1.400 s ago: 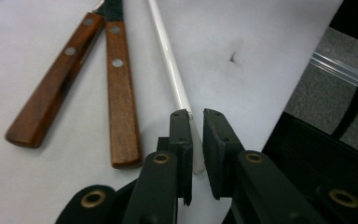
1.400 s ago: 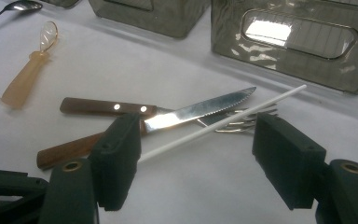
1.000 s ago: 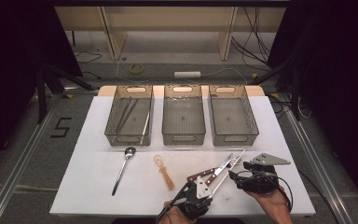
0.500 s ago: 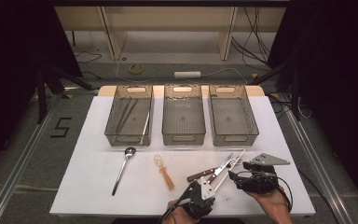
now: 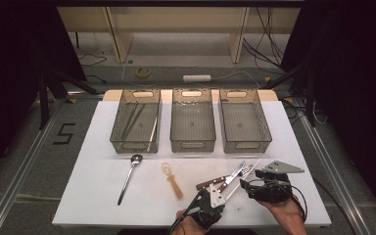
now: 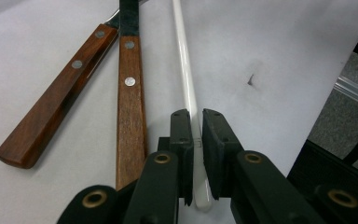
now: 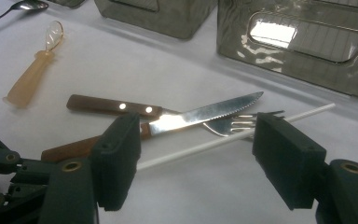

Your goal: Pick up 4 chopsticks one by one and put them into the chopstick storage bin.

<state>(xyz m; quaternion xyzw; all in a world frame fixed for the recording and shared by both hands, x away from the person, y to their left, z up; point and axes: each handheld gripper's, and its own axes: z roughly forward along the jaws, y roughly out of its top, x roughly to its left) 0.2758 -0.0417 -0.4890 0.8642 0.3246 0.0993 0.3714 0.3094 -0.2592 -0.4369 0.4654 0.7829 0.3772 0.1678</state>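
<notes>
Fingers (image 6: pixel 182 140) of the left gripper (image 6: pixel 196 156) were just closing on the white chopstick (image 6: pixel 186 88) beside the wooden-handled knife (image 6: pixel 129 112); thin, it might roll free.

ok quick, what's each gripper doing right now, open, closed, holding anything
Left gripper: jaws just closing, now shut on the white stick near its end.
Right gripper: open, holding nothing, above the knife and fork.
</notes>
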